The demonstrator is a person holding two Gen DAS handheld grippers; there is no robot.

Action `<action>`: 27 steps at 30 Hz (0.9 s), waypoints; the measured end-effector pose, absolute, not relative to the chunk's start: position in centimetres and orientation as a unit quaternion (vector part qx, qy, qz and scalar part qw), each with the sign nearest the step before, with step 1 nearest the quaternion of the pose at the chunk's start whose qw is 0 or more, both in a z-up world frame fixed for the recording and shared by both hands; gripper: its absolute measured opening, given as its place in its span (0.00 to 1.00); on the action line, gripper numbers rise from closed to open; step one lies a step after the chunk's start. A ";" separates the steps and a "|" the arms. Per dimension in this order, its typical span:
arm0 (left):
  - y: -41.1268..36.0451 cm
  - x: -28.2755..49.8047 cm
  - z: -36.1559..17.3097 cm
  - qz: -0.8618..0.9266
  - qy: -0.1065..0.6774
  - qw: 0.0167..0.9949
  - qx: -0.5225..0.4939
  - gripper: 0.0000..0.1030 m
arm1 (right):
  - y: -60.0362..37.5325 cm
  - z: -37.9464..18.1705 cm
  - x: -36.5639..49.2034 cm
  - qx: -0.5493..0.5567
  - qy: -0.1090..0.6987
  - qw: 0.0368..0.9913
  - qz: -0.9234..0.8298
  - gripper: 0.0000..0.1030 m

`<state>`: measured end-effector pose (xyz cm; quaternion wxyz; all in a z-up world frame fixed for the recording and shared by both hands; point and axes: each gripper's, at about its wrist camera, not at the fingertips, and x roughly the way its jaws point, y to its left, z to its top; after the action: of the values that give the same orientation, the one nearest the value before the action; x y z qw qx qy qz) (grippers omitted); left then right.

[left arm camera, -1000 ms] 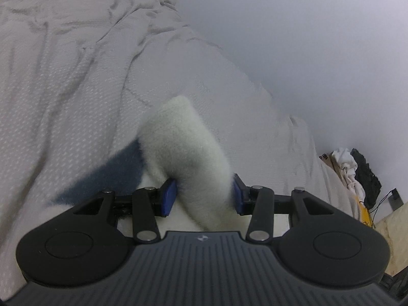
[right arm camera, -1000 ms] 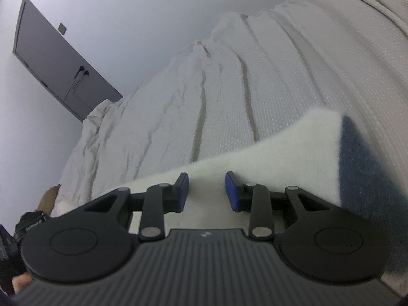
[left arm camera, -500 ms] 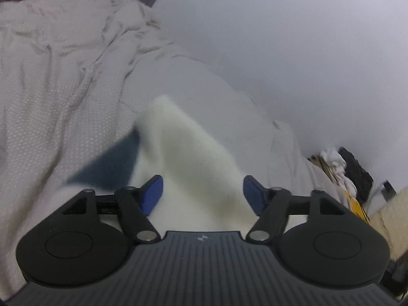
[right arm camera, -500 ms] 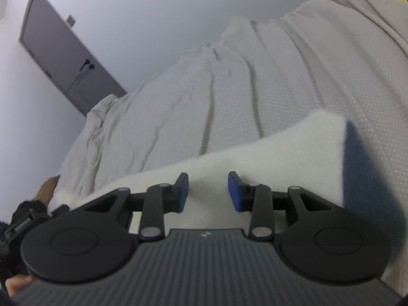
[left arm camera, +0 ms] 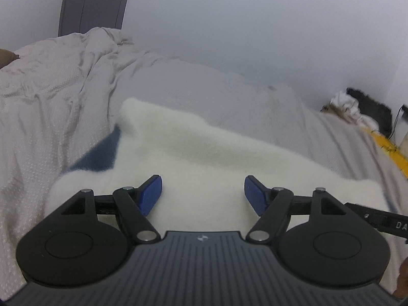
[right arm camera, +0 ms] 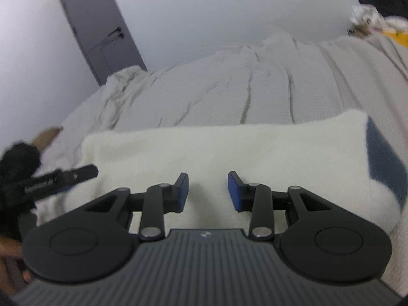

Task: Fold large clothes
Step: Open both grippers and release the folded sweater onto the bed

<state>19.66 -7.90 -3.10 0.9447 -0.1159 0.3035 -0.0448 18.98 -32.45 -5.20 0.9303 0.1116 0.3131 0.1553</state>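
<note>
- Fleece garment [left arm camera: 204,158] — one, cream with a navy patch, lies folded on the bed [left arm camera: 51,89], centre of both frames.
- Left tool [left arm camera: 203,193] and right tool [right arm camera: 208,191], two in all — pads apart, gripping nothing.
- Risk: the springy fleece could unfold once untended.

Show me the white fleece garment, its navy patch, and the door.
white fleece garment [right arm camera: 216,150], right wrist view, top face.
navy patch [right arm camera: 385,160], right wrist view, patch middle.
door [left arm camera: 94,2], left wrist view, panel centre.
</note>
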 end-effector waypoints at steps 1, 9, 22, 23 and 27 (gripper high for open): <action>-8.1 19.9 -3.3 -0.044 0.308 0.944 -0.110 0.74 | -32.1 -5.3 19.2 0.100 0.313 0.932 0.154 0.37; -8.9 23.0 -5.1 -0.028 0.324 0.942 -0.085 0.75 | -31.9 -7.0 21.4 0.107 0.324 0.928 0.152 0.35; -8.9 23.0 -5.2 -0.023 0.313 0.945 -0.093 0.77 | -31.3 -8.1 22.1 0.094 0.303 0.936 0.152 0.35; -8.9 22.4 -5.0 -0.023 0.310 0.945 -0.097 0.77 | -31.3 -8.0 21.9 0.092 0.301 0.937 0.150 0.35; -8.6 19.7 -3.8 -0.027 0.301 0.946 -0.116 0.78 | -30.7 -7.4 20.9 0.076 0.301 0.940 0.141 0.38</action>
<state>19.68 -8.63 -3.79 0.9461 -0.1155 0.3014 -0.0272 20.92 -30.67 -7.40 0.9402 0.0761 0.3005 0.1414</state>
